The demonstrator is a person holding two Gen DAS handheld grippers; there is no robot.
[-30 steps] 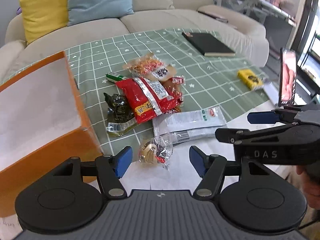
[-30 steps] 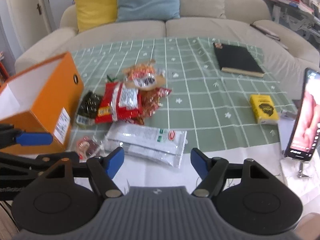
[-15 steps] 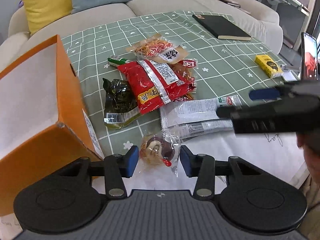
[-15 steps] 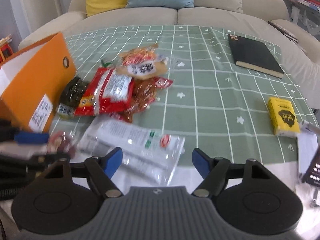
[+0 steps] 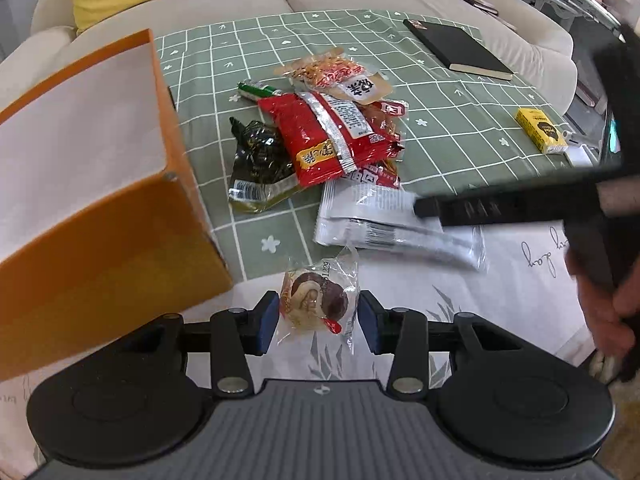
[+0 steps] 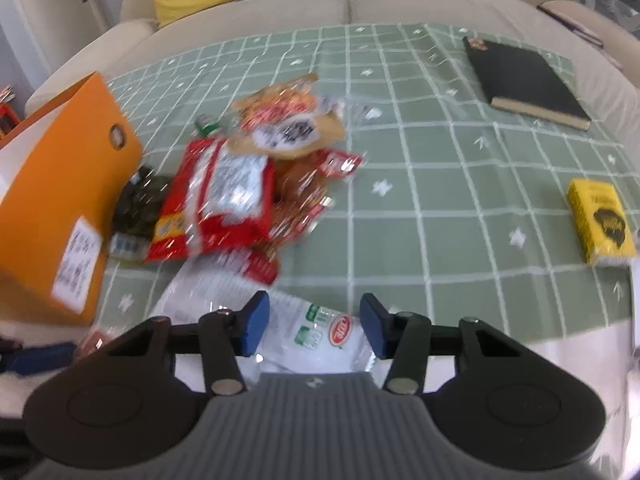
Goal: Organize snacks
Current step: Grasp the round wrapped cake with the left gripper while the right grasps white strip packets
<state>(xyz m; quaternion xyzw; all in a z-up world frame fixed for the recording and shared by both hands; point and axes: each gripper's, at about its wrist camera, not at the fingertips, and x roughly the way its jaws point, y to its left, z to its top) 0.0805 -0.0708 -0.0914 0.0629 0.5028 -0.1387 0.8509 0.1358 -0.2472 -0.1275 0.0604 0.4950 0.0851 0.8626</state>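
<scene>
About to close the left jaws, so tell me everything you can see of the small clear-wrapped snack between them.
The small snack is a round brown-and-cream pastry sealed in crinkly clear plastic with printed digits and a red mark at its lower edge. It lies flat on the white cloth, apart from the snack pile. The left gripper has its jaws open on either side of it, close to the wrapper edges; contact is unclear.

Bright, even daylight fills both fisheye views, with soft shadows and edges that bow strongly. The left view is sharp except for the smeared black right tool. Motion blur streaks the shiny red snack packet in the right view.
</scene>
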